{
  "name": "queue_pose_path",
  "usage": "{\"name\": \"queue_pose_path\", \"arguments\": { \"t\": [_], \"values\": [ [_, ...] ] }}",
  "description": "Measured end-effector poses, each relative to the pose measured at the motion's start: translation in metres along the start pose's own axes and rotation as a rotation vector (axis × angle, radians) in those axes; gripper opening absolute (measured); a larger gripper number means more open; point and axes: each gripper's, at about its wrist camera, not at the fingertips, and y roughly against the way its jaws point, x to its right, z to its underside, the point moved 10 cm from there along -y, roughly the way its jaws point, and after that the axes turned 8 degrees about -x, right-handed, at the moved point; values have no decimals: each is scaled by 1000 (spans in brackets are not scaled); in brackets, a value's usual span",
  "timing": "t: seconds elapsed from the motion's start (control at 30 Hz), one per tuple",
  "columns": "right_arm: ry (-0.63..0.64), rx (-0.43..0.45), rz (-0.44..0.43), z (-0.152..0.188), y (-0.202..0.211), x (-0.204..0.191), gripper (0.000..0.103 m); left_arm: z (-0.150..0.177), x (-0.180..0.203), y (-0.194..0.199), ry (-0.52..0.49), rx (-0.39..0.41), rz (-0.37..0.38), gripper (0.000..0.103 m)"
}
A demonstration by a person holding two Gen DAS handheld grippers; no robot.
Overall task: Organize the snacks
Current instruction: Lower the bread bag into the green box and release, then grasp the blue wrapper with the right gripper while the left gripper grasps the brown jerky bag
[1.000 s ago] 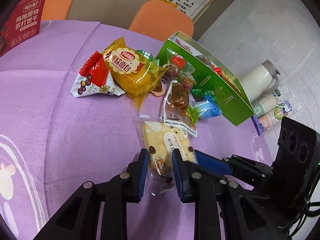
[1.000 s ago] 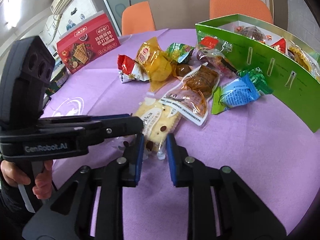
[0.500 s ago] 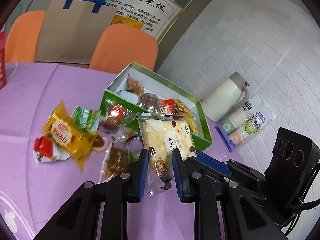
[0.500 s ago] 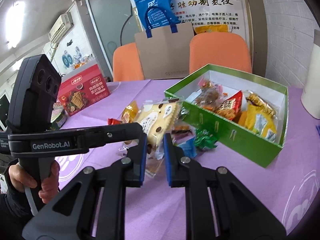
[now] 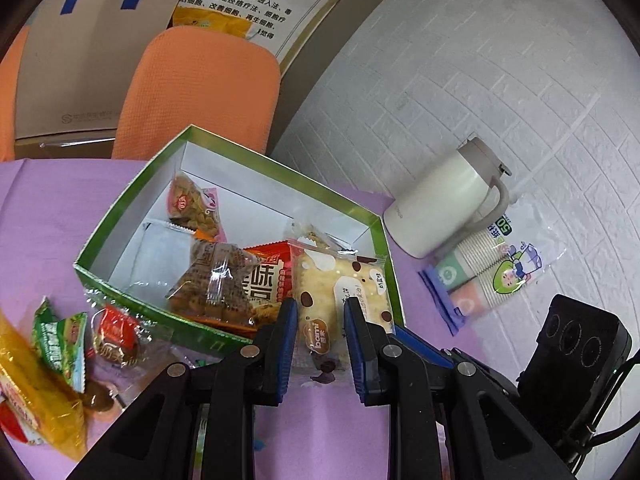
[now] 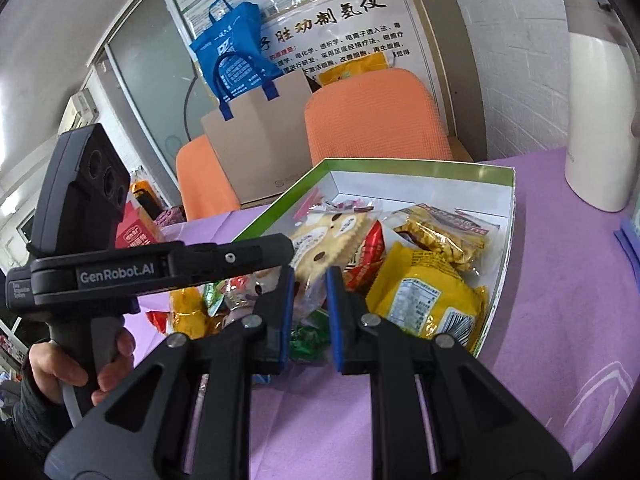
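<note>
The cracker packet (image 5: 340, 296), printed "bami", is pinched at its near end by both the left gripper (image 5: 320, 344) and the right gripper (image 6: 308, 304), its far end above the green box (image 5: 132, 216) of snacks ahead. "GenRobot.AI" marks the left tool. Beyond the fingers: purple tablecloth (image 6: 560, 320), orange chair (image 5: 200, 88), white brick wall (image 5: 480, 60).
</note>
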Motion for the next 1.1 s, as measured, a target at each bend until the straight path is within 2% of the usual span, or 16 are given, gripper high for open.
{"name": "queue_pose_path", "arguments": {
  "t": [0.17, 0.23, 0.27, 0.3, 0.37, 0.4, 0.47, 0.5, 0.57, 0.67, 0.83, 1.1],
  "values": [
    [-7, 13, 29, -2, -15, 19, 19, -10, -7, -20, -15, -16, -21, 24],
    [-6, 3, 70, -1, -25, 29, 19, -12, -12, -24, -14, -22, -28, 30],
    [0, -6, 93, 1, -28, 32, 20, -12, -14, -25, -11, -25, -35, 43],
    [13, -11, 114, 4, -30, 35, 21, -11, -17, -24, -5, -21, -50, 62],
    [46, 4, 137, 5, -31, 35, 22, -12, -21, -18, -14, 23, -78, 72],
    [59, 5, 148, 5, -31, 33, 23, -12, -22, -15, -25, 38, -90, 73],
    [72, -1, 150, 6, -32, 30, 37, -11, -26, -13, -24, 33, -112, 75],
    [77, -5, 151, 6, -31, 28, 39, -9, -27, -12, -20, 26, -114, 75],
    [94, 5, 169, 6, -24, 22, 55, -6, -27, -5, -20, 25, -118, 75],
    [124, 43, 185, 8, -4, 11, 71, 1, -24, 14, -38, 46, -147, 76],
    [163, 56, 182, 21, 21, -8, 83, 23, -23, 48, -34, 77, -206, 82],
    [212, 23, 149, 52, 33, -35, 86, 68, -34, 83, -13, 118, -263, 84]
  ]
}}
